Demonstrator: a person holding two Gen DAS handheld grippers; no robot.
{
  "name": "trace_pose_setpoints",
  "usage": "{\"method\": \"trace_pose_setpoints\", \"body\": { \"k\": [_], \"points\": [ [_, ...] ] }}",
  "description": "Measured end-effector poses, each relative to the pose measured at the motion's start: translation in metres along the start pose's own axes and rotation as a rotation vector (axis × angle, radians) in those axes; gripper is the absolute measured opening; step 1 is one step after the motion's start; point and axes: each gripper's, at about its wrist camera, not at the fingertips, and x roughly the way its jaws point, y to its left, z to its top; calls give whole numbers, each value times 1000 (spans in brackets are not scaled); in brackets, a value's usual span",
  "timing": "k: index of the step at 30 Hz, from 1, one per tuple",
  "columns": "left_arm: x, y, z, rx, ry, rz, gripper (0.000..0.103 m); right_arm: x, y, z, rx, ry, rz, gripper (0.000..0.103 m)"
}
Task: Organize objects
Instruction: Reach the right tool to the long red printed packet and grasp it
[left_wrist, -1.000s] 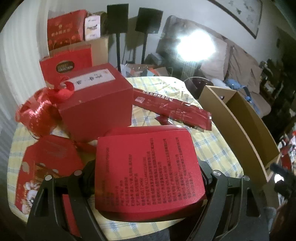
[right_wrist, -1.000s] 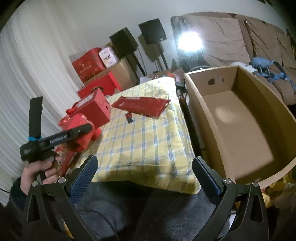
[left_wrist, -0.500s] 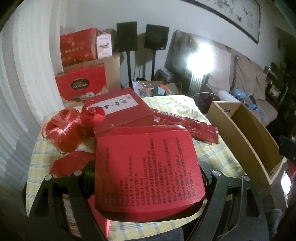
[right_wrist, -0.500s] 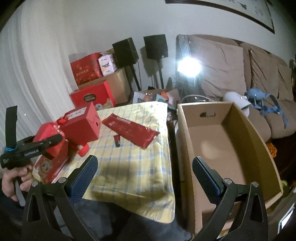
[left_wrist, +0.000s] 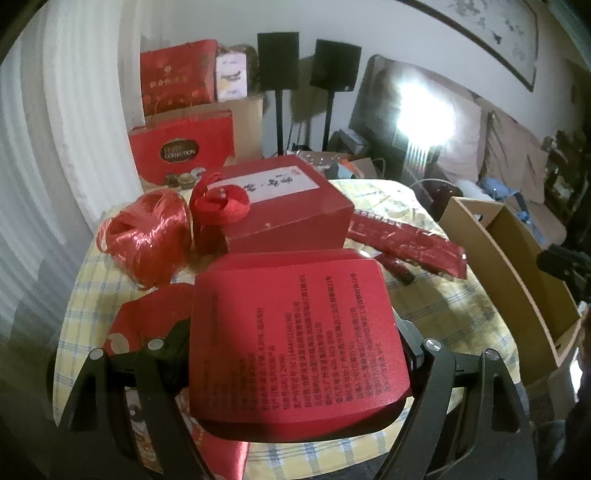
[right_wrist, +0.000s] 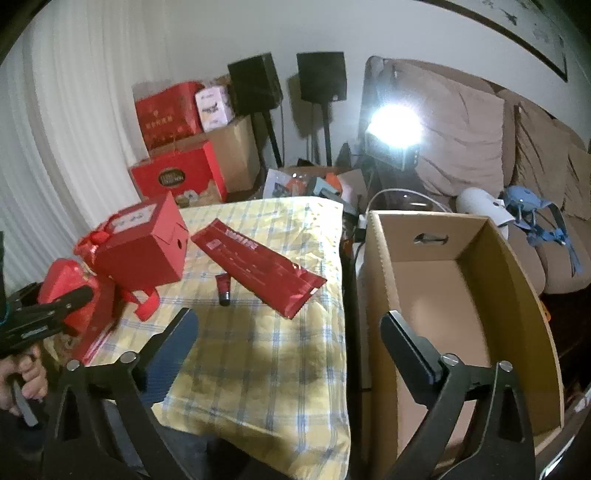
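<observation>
Surface (right_wrist: 280, 369) covered in yellow-blue checked cloth. Landmark: red cube box with white label (right_wrist: 147, 243), standing toward the surface's far left. Just right of it, a long flat red packet (right_wrist: 258, 266); a small red tube (right_wrist: 223, 286) touches the packet's near edge. Left of the box, a roll of shiny red ribbon (left_wrist: 147, 236). In front of the box, a flat red package (left_wrist: 147, 317), partly hidden.

Flat red packet (left_wrist: 147, 328) largely hidden behind held red box (left_wrist: 291, 332).

Three red boxes (left_wrist: 291, 332), one cardboard box (right_wrist: 461, 295)
</observation>
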Motion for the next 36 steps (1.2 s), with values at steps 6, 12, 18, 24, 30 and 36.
{"method": "trace_pose_setpoints", "body": {
  "k": [6, 12, 18, 24, 30, 36],
  "points": [
    [8, 11, -4, -25, 14, 7, 81, 34, 3, 7, -29, 53, 4, 92],
    [12, 26, -8, -62, 24, 16, 81, 72, 22, 16, -123, 105, 13, 92],
    [14, 31, -15, -76, 47, 5, 81, 128, 34, 31, -248, 164, -20, 92],
    [8, 37, -18, -97, 31, 7, 81, 165, 30, 40, -279, 246, -5, 79],
    [0, 42, -20, -113, 22, 8, 81, 173, 37, 26, -322, 305, 25, 68],
    [-16, 43, -21, -120, 2, 4, 81, 159, 39, 14, -301, 302, 30, 43]
  ]
}}
